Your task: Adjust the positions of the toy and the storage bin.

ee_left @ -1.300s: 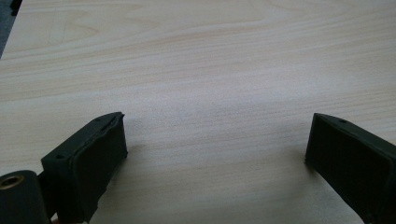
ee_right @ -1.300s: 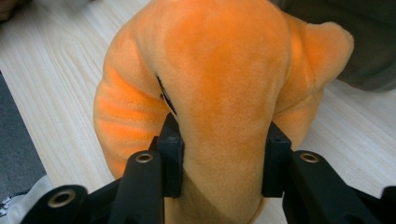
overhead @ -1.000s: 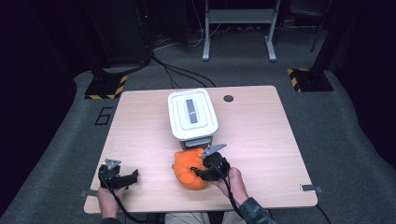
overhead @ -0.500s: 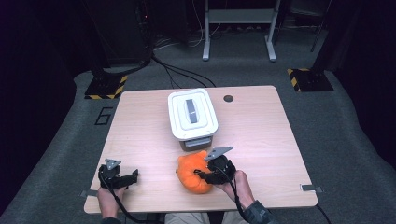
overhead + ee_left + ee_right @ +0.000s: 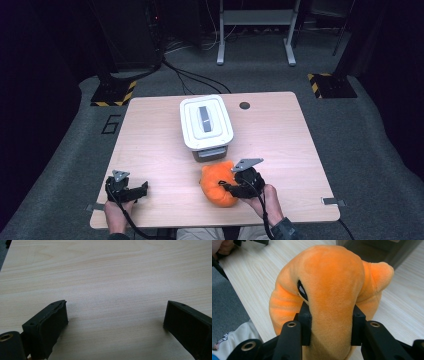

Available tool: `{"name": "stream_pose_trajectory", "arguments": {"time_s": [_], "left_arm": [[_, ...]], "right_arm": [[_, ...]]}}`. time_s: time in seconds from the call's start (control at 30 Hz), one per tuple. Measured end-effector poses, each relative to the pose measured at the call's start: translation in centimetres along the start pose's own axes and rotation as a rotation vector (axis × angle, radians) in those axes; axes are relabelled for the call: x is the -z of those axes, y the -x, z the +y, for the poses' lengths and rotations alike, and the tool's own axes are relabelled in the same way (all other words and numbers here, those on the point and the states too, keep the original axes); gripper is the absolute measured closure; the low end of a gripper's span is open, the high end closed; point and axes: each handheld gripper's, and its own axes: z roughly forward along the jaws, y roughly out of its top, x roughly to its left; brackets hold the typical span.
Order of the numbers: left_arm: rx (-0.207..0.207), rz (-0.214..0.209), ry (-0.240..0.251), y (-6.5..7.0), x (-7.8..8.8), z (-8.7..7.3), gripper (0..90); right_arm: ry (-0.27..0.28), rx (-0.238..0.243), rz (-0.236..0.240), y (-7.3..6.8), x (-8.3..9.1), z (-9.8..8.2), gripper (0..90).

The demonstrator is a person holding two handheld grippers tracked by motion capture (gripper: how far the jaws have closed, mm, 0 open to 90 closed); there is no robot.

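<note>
Toy: the orange plush toy (image 5: 329, 287) was soft and rounded, with a dark glossy eye and a small ear-like nub — faint ribbing ran down one flank.
Toy's place: it sat at the near middle of the table (image 5: 280, 135), just in front of the white lidded bin (image 5: 205, 121), perhaps touching it.
Your right gripper (image 5: 231, 186): you had it pointing leftward, jaws pinched into the plush from both sides.
Your left gripper (image 5: 144, 188): you rested it low at the near left — jaws wide apart, gripping nothing, bare wood between them.
</note>
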Motion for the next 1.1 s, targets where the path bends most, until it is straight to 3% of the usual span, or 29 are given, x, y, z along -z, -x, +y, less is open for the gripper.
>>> {"name": "stream_pose_trajectory", "arguments": {"time_s": [0.63,1.1], "left_arm": [[0.0,0.0,0.0,0.0,0.0,0.0,4.8],[-0.001,0.0,0.0,0.0,0.0,0.0,4.8]], "right_arm": [[0.016,-0.055,-0.087,2.9,3.0,-1.6,63.2],[0.027,-0.124,-0.199,6.2,5.5,-3.1,63.0]]}}
